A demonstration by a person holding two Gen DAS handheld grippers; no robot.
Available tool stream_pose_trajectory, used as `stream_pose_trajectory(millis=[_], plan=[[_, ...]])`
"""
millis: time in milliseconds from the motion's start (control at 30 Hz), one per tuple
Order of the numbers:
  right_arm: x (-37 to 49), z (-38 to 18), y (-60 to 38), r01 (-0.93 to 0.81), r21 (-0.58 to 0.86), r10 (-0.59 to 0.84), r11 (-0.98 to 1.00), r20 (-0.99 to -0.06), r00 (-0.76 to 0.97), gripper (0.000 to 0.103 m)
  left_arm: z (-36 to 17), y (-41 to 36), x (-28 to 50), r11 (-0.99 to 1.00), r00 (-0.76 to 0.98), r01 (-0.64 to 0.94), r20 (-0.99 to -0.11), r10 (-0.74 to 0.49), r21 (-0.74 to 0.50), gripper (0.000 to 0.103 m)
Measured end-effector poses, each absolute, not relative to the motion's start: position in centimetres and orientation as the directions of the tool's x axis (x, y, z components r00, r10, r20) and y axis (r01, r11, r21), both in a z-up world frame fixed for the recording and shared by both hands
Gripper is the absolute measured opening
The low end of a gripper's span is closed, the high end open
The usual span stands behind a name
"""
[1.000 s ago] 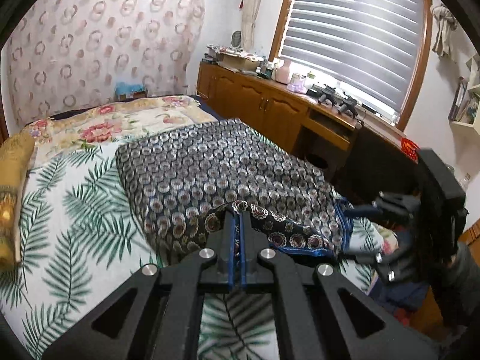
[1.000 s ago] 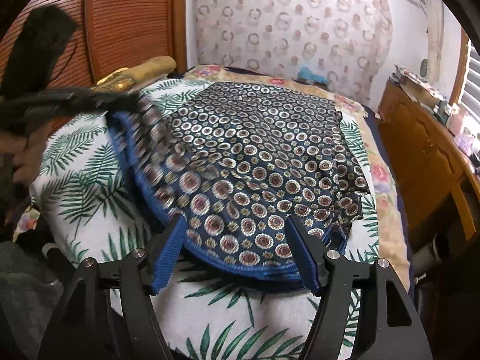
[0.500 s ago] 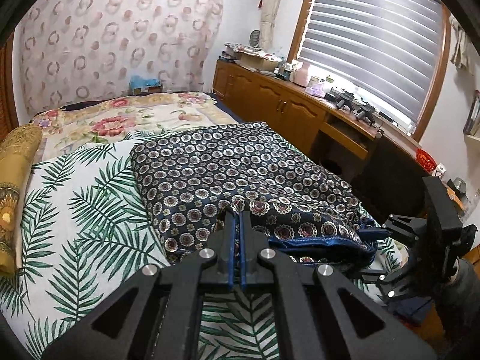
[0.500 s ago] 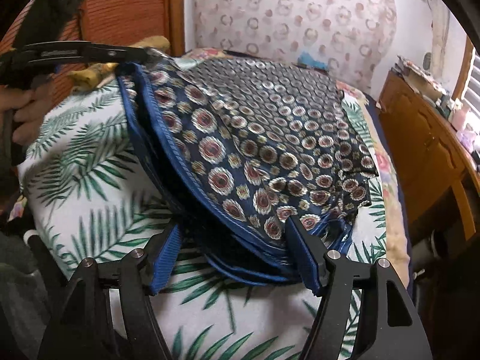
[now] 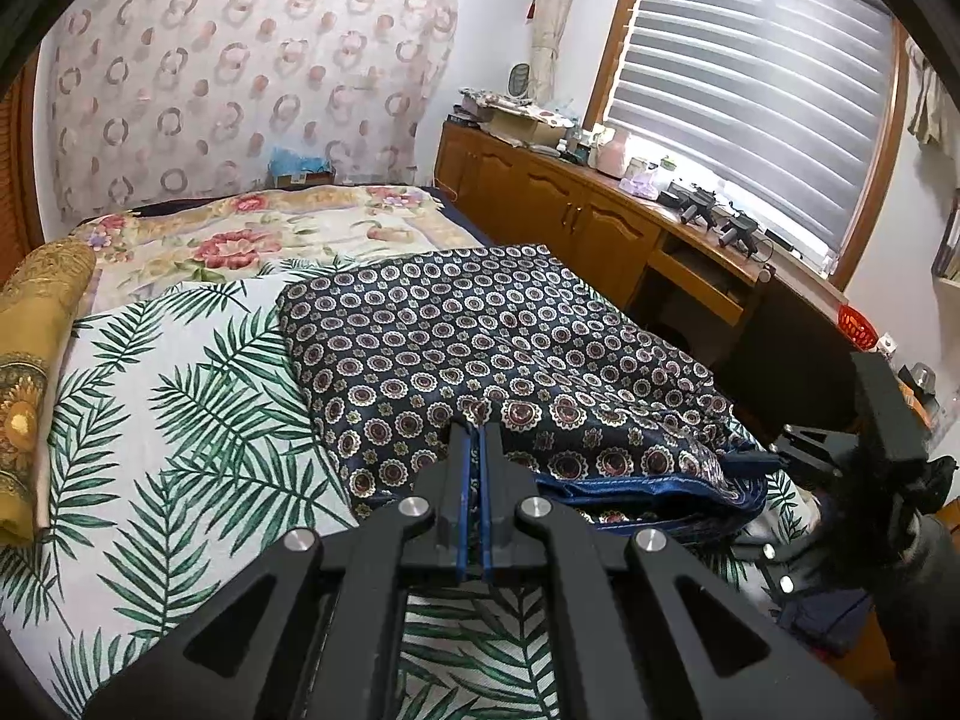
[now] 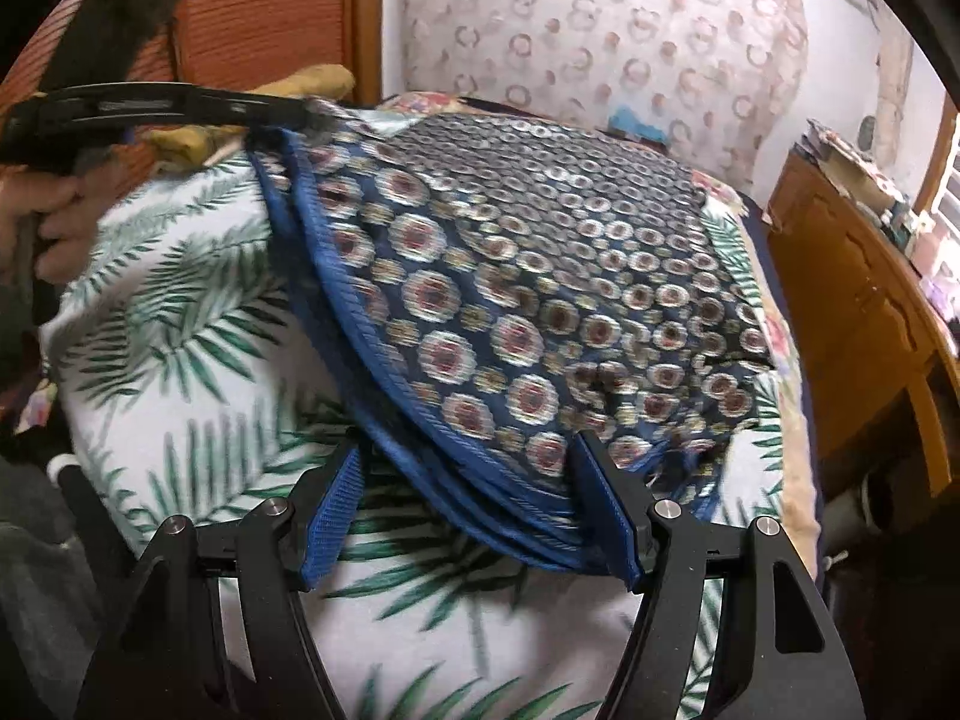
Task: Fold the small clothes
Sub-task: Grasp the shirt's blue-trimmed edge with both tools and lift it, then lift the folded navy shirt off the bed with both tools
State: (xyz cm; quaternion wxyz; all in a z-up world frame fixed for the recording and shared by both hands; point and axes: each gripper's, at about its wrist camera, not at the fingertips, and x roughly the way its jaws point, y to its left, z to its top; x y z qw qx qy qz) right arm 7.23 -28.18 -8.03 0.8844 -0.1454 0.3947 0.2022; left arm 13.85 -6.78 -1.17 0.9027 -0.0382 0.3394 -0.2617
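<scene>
left wrist: my left gripper (image 5: pixel 475 438) pinched tight on near hem of patterned garment (image 5: pixel 480 354), which lies ahead on bed (image 5: pixel 180 420) | right wrist: my right gripper (image 6: pixel 474 480) spread, hem (image 6: pixel 456 438) slanting between pads unpinched, nearest that corner

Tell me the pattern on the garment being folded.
Dark navy garment with small round medallions, blue edging; clearest in the left wrist view.
</scene>
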Motion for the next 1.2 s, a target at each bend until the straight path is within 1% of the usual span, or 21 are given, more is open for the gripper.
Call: stream_pose_trajectory(millis=[133, 200, 233, 267, 300, 333, 367, 500, 633, 867, 1067, 1133, 1200], plan=[[8.9, -8.2, -30.2, -0.429, -0.092, 0.216, 0.899, -0.759, 0.614, 0.07, -0.8, -6.5, 14.2, 0.856, 0.631, 0.445, -0.586, -0.508, -0.262, 0.0], [9.5, -7.9, -30.9, -0.422, -0.077, 0.225, 0.903, -0.753, 0.618, 0.059, -0.6, -6.4, 14.3, 0.857, 0.635, 0.446, -0.583, -0.507, -0.259, 0.0], [9.6, -7.6, -31.1, -0.427, -0.073, 0.234, 0.901, -0.747, 0.622, 0.044, -0.4, -6.4, 14.4, 0.858, 0.638, 0.445, -0.581, -0.505, -0.256, 0.0], [9.7, -7.4, -31.2, -0.434, -0.082, 0.24, 0.897, -0.735, 0.634, 0.022, -0.2, -6.3, 14.5, 0.859, 0.644, 0.444, -0.576, -0.503, -0.255, 0.0], [9.8, -7.1, -31.2, -0.442, -0.091, 0.248, 0.892, -0.721, 0.647, 0.013, -0.1, -6.3, 14.7, 0.862, 0.648, 0.44, -0.575, -0.499, -0.252, 0.0], [9.9, -6.6, -31.2, -0.454, -0.089, 0.266, 0.887, -0.705, 0.658, 0.009, 0.1, -6.2, 15.0, 0.866, 0.655, 0.434, -0.573, -0.493, -0.249, 0.0], [10.0, -6.2, -31.2, -0.454, -0.086, 0.277, 0.887, -0.687, 0.672, 0.008, 0.3, -6.2, 15.2, 0.866, 0.657, 0.433, -0.57, -0.493, -0.25, 0.0], [12.3, -4.3, -31.9, -0.484, -0.028, 0.358, 0.875, -0.636, 0.683, 0.007, 0.6, -5.7, 17.5, 0.868, 0.655, 0.428, -0.575, -0.49, -0.253, 0.0], [16.4, -3.1, -32.0, -0.496, -0.006, 0.384, 0.868, -0.625, 0.679, 0.006, 0.8, -5.5, 20.2, 0.876, 0.656, 0.411, -0.585, -0.476, -0.252, 0.0], [21.9, -1.8, -30.8, -0.536, -0.031, 0.408, 0.844, -0.613, 0.677, 0.004, -0.1, -5.4, 24.4, 0.892, 0.647, 0.39, -0.622, -0.441, -0.228, 0.0], [24.2, -4.2, -30.2, -0.547, -0.003, 0.411, 0.837, -0.657, 0.632, 0.002, -2.1, -5.2, 26.4, 0.893, 0.612, 0.378, -0.658, -0.439, -0.244, 0.0], [24.6, -4.5, -30.2, -0.539, -0.008, 0.404, 0.842, -0.654, 0.64, 0.002, -2.3, -5.1, 26.9, 0.894, 0.604, 0.373, -0.666, -0.437, -0.248, 0.0], [24.8, -4.2, -30.2, -0.534, -0.015, 0.4, 0.845, -0.644, 0.652, 0.001, -2.0, -5.0, 26.9, 0.893, 0.604, 0.376, -0.666, -0.438, -0.246, 0.003]])
